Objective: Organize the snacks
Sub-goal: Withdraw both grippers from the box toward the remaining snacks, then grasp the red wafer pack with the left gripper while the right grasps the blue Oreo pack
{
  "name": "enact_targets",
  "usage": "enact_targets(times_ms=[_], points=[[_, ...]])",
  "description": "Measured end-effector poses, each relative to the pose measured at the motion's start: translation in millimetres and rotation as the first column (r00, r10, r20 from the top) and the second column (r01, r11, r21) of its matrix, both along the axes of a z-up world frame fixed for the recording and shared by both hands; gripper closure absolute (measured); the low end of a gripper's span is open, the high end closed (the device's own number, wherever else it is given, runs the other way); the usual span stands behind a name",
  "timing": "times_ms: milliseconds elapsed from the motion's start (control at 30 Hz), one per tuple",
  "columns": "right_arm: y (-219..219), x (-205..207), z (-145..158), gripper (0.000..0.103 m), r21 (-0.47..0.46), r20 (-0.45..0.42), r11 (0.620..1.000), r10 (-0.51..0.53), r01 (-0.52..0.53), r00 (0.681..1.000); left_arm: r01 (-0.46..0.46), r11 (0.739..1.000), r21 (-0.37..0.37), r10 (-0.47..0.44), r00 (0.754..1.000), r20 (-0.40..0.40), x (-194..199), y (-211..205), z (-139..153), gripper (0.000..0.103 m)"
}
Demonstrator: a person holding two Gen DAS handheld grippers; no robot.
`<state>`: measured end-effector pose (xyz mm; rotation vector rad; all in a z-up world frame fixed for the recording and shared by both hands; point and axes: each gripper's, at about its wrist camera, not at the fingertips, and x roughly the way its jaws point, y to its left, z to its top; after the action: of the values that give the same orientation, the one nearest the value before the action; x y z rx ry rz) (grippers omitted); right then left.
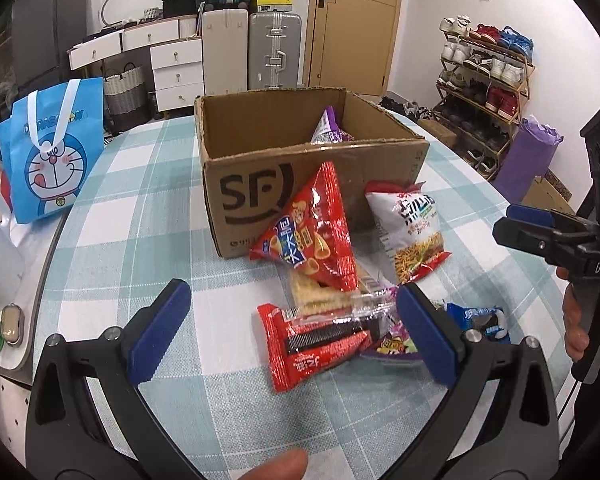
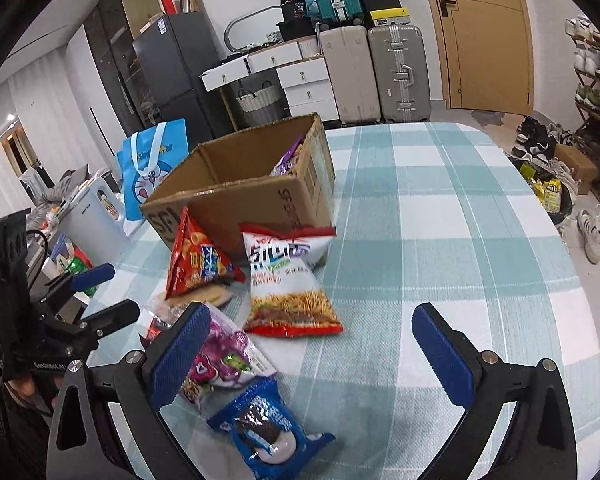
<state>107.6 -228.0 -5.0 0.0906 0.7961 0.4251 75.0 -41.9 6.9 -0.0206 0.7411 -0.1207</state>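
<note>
Both grippers spread wide, empty, above the snacks.
The left gripper [image 1: 294, 332] hangs over the red wafer pack [image 1: 312, 344]; the right gripper [image 2: 312, 354] has the blue cookie pack [image 2: 266, 428] beneath its left finger.

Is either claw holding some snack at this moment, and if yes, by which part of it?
Nothing is held. The left claw and the right claw are both open above the snacks on the table.
</note>
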Motion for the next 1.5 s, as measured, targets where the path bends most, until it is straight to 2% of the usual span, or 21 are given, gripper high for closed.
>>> enact_targets(times_ms=[200,700,933,1067,1500], points=[[-1.9,-6.9,-15.3,0.001,0.015,-0.021,1.000,0.000,0.000,1.000,0.009,1.000,0.018,-0.008,1.000,-0.019,0.4,-0.4,-11.5,0.001],[6.9,-12.7,-25.0,0.001,-0.080,-0.060,0.991,0.100,-0.105,0.993,-0.005,0.999,0.033,0.007,0.998,-0.069,9.0,13.5,-27.2,0.001],[13.9,-18.9,-29.2,0.001,-0.121,-0.082,0.979,0.156,-0.166,0.984,-0.002,0.999,0.053,0.009,0.993,-0.121,15.1,15.2,-37.8,0.001],[18.4,-21.5,-34.0,0.001,-0.136,-0.098,0.970,0.189,-0.202,0.977,0.022,0.999,0.043,-0.016,0.991,-0.133,15.9,10.9,-40.2,0.001],[17.1,-26.7,-39.5,0.001,-0.177,-0.120,0.959,0.201,-0.220,0.972,0.044,0.999,0.001,-0.043,0.986,-0.163,20.7,-0.6,-46.9,0.001]])
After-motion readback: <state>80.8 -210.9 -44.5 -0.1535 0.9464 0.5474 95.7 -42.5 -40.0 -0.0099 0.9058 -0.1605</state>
